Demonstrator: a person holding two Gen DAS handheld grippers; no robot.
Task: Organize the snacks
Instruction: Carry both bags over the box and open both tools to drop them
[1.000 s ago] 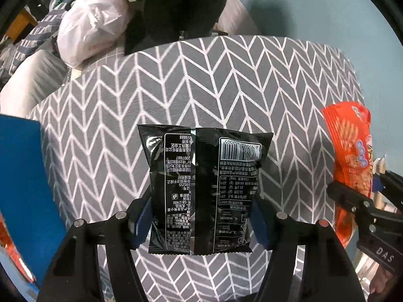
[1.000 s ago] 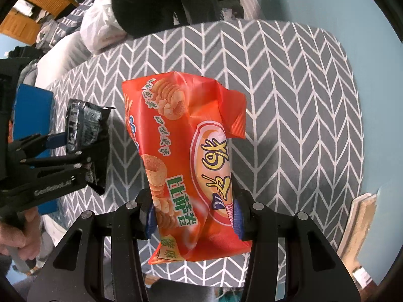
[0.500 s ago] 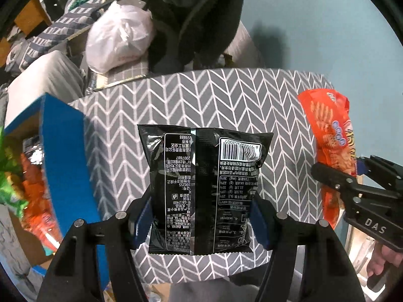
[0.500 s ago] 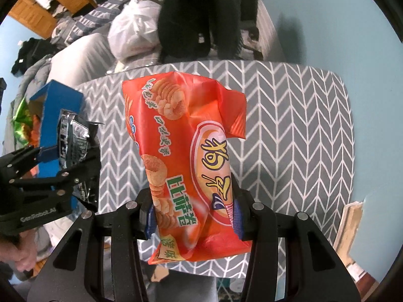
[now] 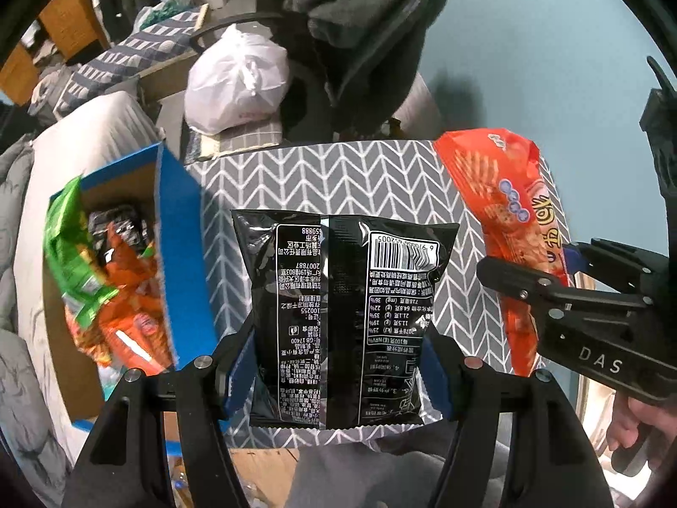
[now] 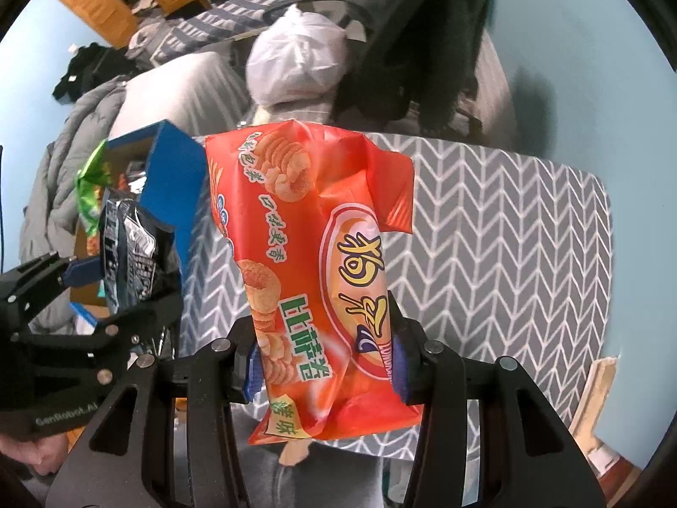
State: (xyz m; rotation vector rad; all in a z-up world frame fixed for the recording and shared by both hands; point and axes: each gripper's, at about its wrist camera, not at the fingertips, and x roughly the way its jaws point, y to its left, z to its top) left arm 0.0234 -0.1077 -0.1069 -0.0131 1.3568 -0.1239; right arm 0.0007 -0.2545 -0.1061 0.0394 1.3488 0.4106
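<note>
- 2 grippers are in our hands, each clamped on 1 snack packet, both held in the air above the table with the grey-and-white chevron cloth.
- Our left gripper has its blue pads pressed against the 2 side edges of the black packet; its jaws stand fairly wide because the packet is wide. We see the packet's back, with white print and a barcode, hanging flat and roughly upright between the fingers.
- Our right gripper is closed narrower, squeezing the lower part of the orange packet, which stands tall and leans slightly, its top corner folded over.
- From the left wrist view the right gripper shows at the right edge, with the orange packet over the table's right end.
- From the right wrist view the left gripper appears at the far left, with the black packet seen edge-on.
- 1 blue box sits beside the table's left end, open at the top, already holding green, orange and dark packets.
- Behind the table we see a white plastic bag and dark clothing draped over a chair.
</note>
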